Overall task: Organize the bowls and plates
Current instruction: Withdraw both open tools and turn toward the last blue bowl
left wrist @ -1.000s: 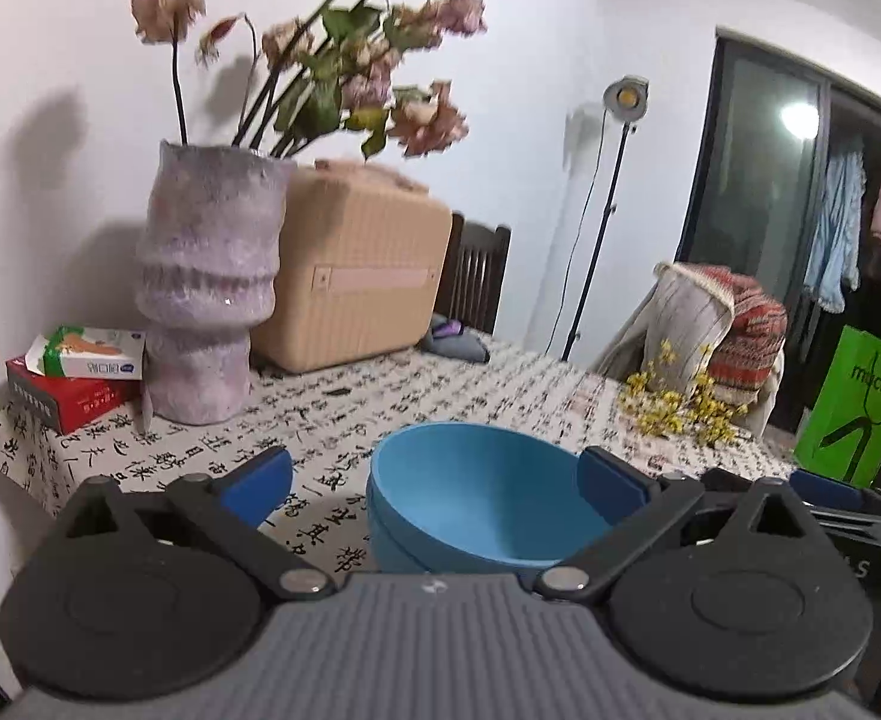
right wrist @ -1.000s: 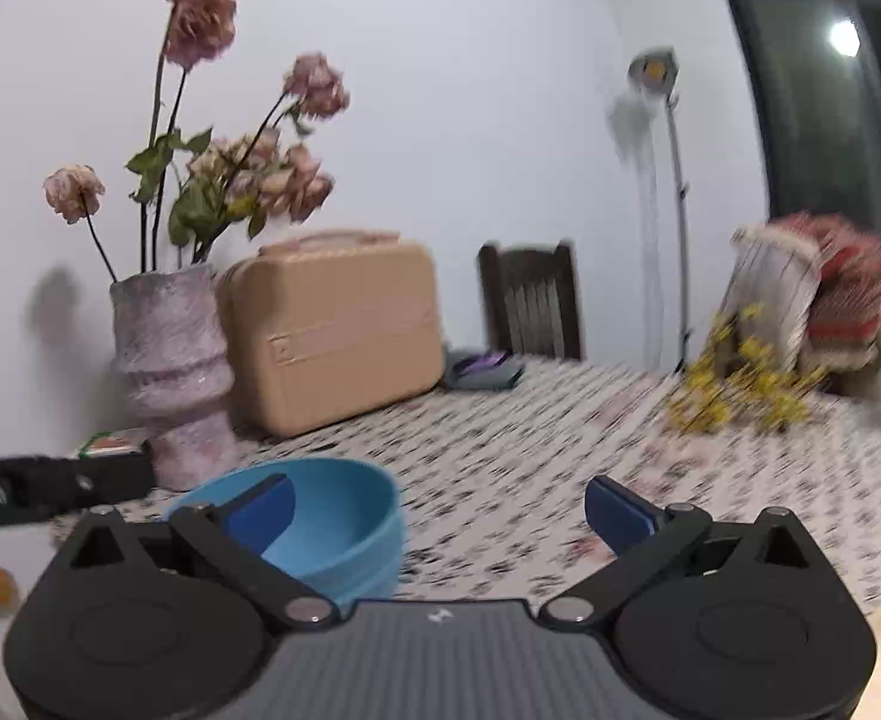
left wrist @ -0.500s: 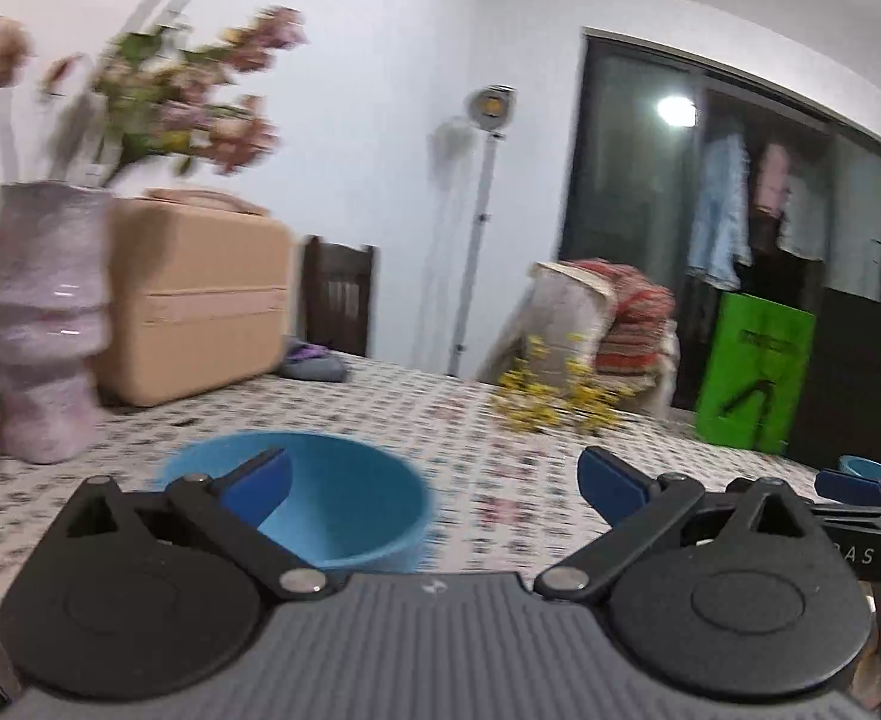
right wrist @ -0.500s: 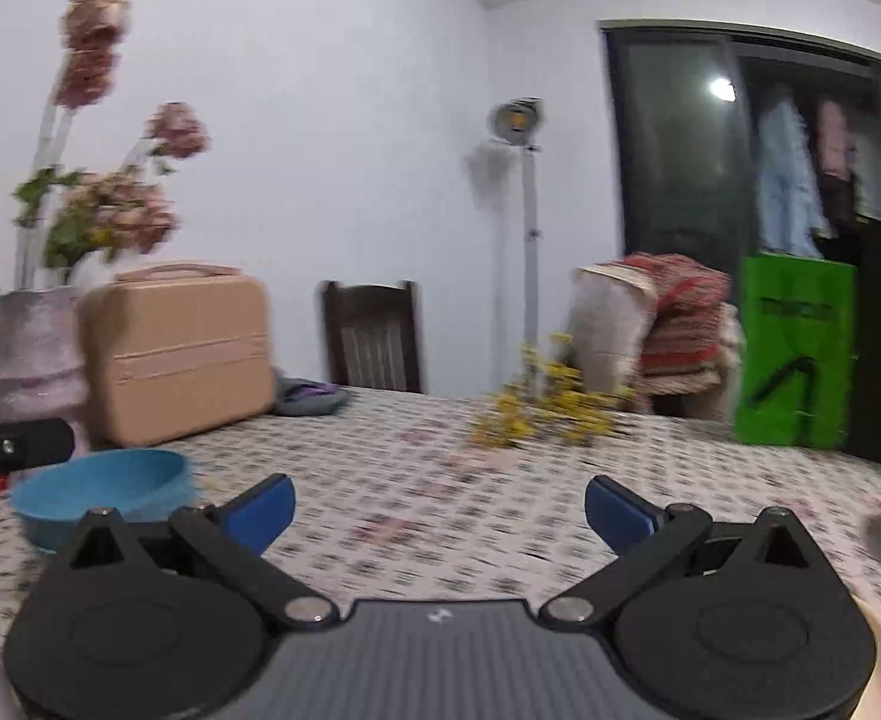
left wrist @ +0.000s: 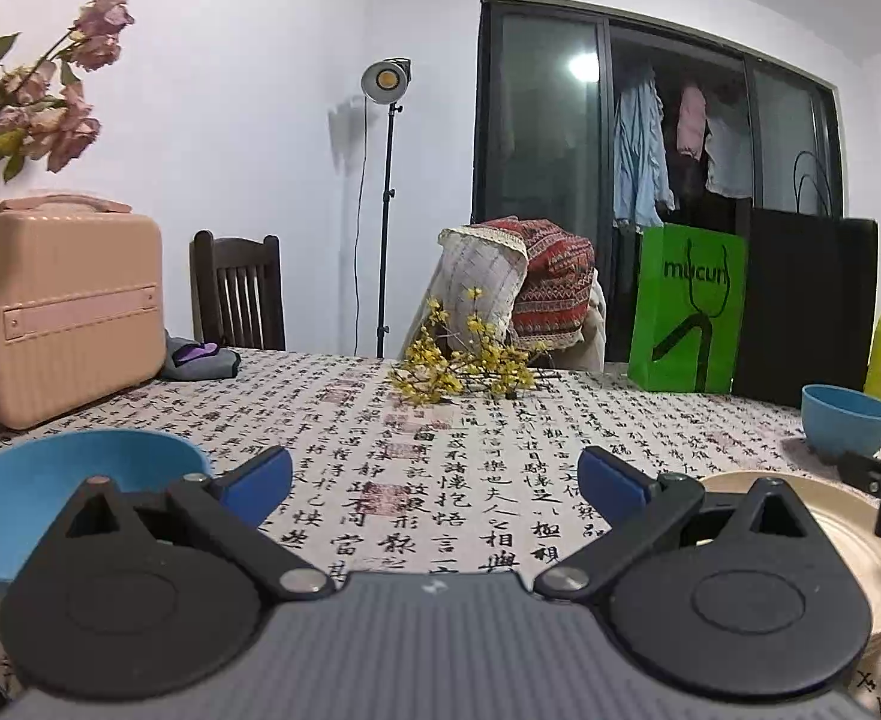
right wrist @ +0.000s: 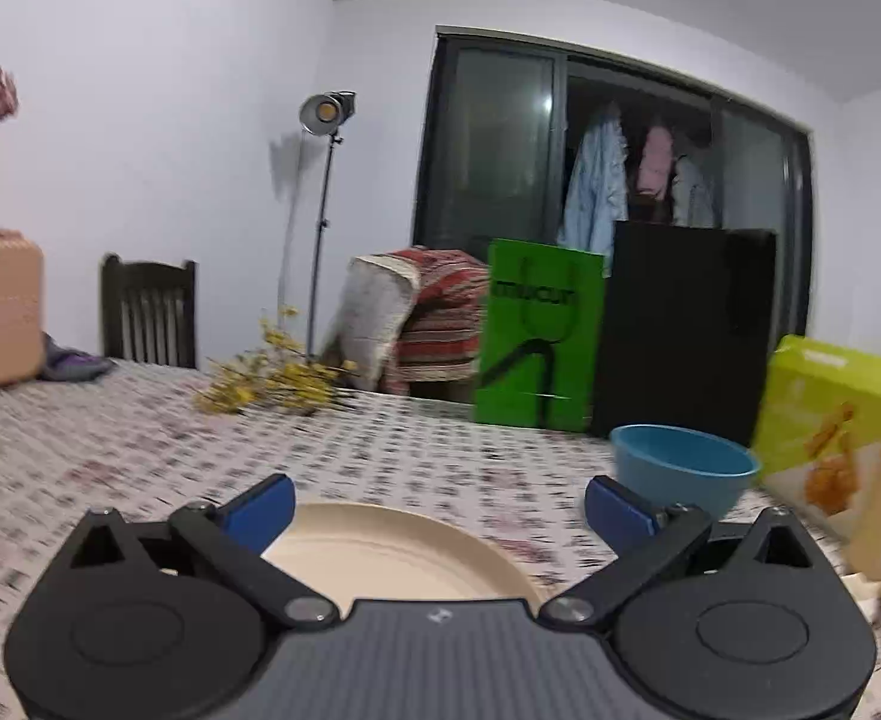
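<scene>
Plate sits bottom centre of right wrist view, directly between right gripper fingers, spread wide; left gripper also wide, empty.

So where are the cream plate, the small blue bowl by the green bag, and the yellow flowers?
cream plate [right wrist: 392, 552], right wrist view, on its bare centre.
small blue bowl [right wrist: 680, 468], right wrist view, on its outer wall.
yellow flowers [left wrist: 458, 360], left wrist view, on the middle of the sprig.
</scene>
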